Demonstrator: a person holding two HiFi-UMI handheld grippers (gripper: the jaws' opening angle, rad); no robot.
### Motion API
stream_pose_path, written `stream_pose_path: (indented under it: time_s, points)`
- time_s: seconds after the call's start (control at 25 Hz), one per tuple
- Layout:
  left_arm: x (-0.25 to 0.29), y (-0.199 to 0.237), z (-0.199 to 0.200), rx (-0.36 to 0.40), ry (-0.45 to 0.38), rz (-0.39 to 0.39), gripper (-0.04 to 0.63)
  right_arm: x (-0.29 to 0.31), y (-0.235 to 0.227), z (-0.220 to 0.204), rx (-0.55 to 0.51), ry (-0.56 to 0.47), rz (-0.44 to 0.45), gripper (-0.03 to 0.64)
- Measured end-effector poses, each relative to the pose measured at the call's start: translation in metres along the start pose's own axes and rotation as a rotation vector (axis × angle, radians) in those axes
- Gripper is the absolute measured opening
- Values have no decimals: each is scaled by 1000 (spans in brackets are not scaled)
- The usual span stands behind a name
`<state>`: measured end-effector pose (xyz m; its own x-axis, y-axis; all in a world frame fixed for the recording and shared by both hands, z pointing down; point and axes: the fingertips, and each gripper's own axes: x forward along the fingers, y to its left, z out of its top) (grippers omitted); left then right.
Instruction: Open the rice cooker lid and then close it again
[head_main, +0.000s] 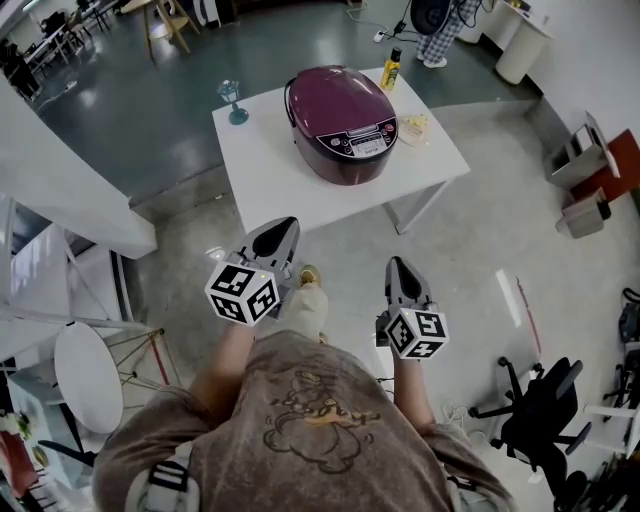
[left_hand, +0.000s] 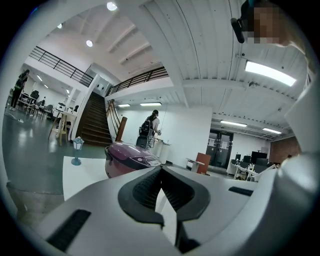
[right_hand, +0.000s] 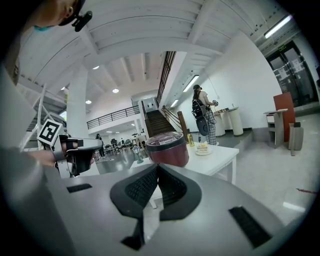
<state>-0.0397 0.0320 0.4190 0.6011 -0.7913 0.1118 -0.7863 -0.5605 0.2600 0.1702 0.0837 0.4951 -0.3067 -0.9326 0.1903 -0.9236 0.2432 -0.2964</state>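
Note:
The dark purple rice cooker (head_main: 342, 122) stands with its lid down on a small white table (head_main: 290, 185) ahead of me. Both grippers hang in the air short of the table's near edge, clear of the cooker. My left gripper (head_main: 280, 228) is shut with nothing in it, and my right gripper (head_main: 398, 265) is shut and empty too. In the left gripper view the cooker (left_hand: 131, 159) shows just above the closed jaws (left_hand: 161, 169). In the right gripper view the cooker (right_hand: 167, 148) sits beyond the closed jaws (right_hand: 158, 166).
On the table are a blue stemmed glass (head_main: 231, 100) at the far left corner, a yellow bottle (head_main: 391, 68) behind the cooker and a plate of food (head_main: 413, 127) at its right. A black office chair (head_main: 540, 410) stands lower right, a round white table (head_main: 88, 375) lower left.

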Motion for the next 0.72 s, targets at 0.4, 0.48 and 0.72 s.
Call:
stream_pose_path:
  time_s: [0.4,0.48,0.72]
  points:
    - [53,27,7,-6,-11,-10,20,47,-26,11,-10,11,-13,3]
    - [66,34,7,0,-7,-11,20,60,-29,14,-13,16,-15,3]
    - [110,55,13,-17,0,-21,20,101,-46,31,-23,33,-22,3]
